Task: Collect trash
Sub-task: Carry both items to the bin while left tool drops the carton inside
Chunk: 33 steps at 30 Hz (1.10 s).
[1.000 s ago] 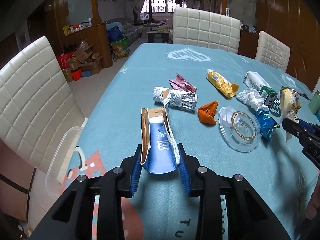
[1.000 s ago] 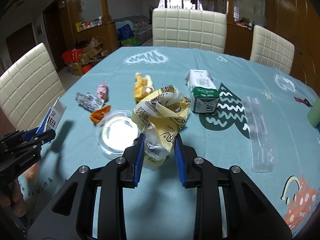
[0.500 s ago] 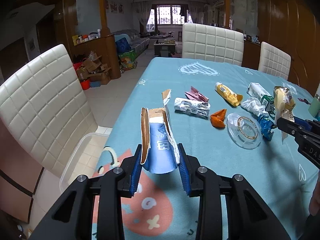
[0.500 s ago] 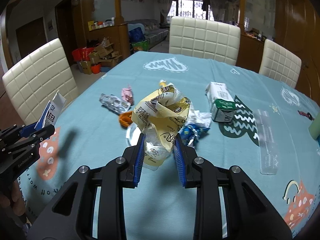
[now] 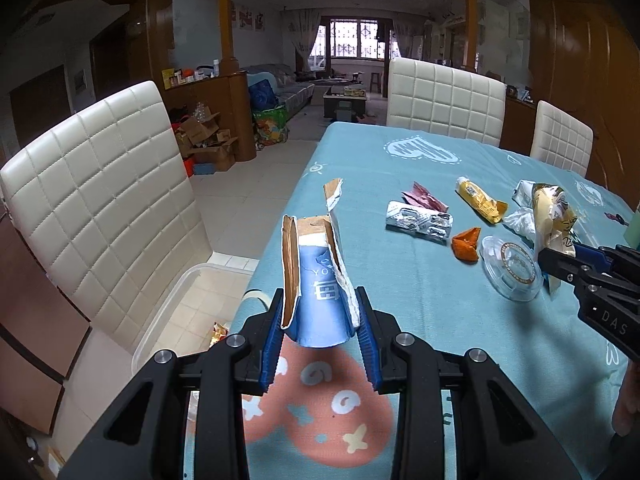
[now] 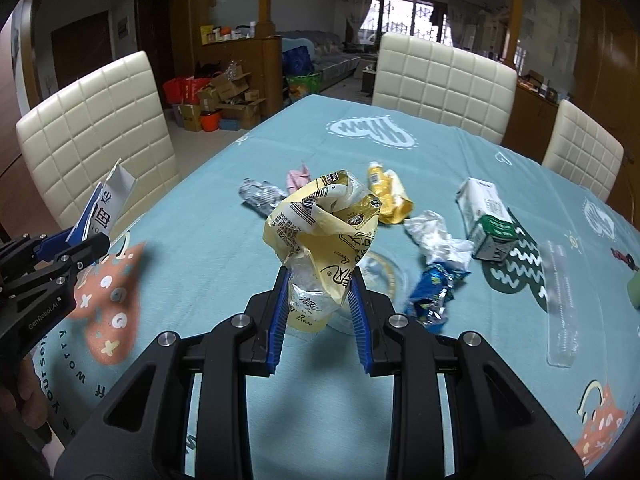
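My left gripper [image 5: 320, 320] is shut on a torn blue carton [image 5: 316, 280] and holds it above the table's left edge; the carton also shows in the right wrist view [image 6: 100, 212]. My right gripper [image 6: 318, 296] is shut on a crumpled yellow wrapper [image 6: 324, 232], held above the table; the wrapper also shows in the left wrist view [image 5: 554, 216]. A clear plastic bin [image 5: 172, 300] stands on the floor beside the table, by the left chair. More trash lies on the teal tablecloth [image 5: 400, 264]: a silver blister pack [image 5: 418, 220], an orange wrapper [image 5: 466, 242], a clear lid [image 5: 510, 274].
A yellow packet [image 6: 386, 196], a milk carton [image 6: 486, 216], white crumpled plastic [image 6: 438, 238], a blue wrapper [image 6: 434, 288] and a clear plastic sleeve [image 6: 562, 300] lie on the table. White chairs [image 5: 100, 200] stand around it. Boxes [image 5: 204, 140] clutter the floor behind.
Both grippers have drawn back and left toward the table's near-left edge, each still holding its trash. The bin on the floor shows more fully in the left wrist view.
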Tool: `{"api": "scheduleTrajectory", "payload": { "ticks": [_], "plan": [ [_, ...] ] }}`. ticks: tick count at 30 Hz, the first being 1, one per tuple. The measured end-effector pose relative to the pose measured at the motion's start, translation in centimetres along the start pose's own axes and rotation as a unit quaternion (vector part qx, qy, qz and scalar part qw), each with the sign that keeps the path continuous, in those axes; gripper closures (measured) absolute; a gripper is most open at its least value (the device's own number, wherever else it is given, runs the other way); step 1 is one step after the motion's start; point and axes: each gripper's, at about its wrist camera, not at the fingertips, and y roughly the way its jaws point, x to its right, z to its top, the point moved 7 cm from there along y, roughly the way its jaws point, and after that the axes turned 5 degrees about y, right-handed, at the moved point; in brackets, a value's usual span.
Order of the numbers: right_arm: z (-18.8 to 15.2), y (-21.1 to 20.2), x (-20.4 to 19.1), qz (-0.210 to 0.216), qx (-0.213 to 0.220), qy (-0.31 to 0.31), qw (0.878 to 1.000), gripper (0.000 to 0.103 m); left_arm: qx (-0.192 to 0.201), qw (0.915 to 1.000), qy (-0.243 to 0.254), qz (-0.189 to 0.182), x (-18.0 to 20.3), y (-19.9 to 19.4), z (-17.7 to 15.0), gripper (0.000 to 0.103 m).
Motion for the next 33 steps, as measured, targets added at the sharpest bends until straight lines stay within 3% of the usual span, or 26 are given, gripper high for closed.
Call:
{"api": "scheduleTrajectory", "payload": {
  "ticks": [27, 29, 31, 33],
  "plan": [
    [1.6, 2.4, -11.2, 0.059, 0.013, -0.110, 0.992, 0.071, -0.018, 0.9965, -0.052, 0.063, -10.4, 1.8, -1.5, 0.070],
    [1.6, 2.7, -11.6, 0.062, 0.011, -0.110, 0.992, 0.071, -0.020, 0.9965, -0.054, 0.060, -10.7, 2.2, -1.6, 0.067],
    [1.6, 2.9, -11.9, 0.063, 0.008, -0.112, 0.992, 0.071, -0.025, 0.9961, -0.057, 0.063, -11.0, 2.6, -1.8, 0.053],
    [1.6, 3.2, -12.0, 0.063, 0.006, -0.112, 0.992, 0.071, -0.024, 0.9951, -0.063, 0.073, -11.3, 2.8, -2.0, 0.025]
  ]
}}
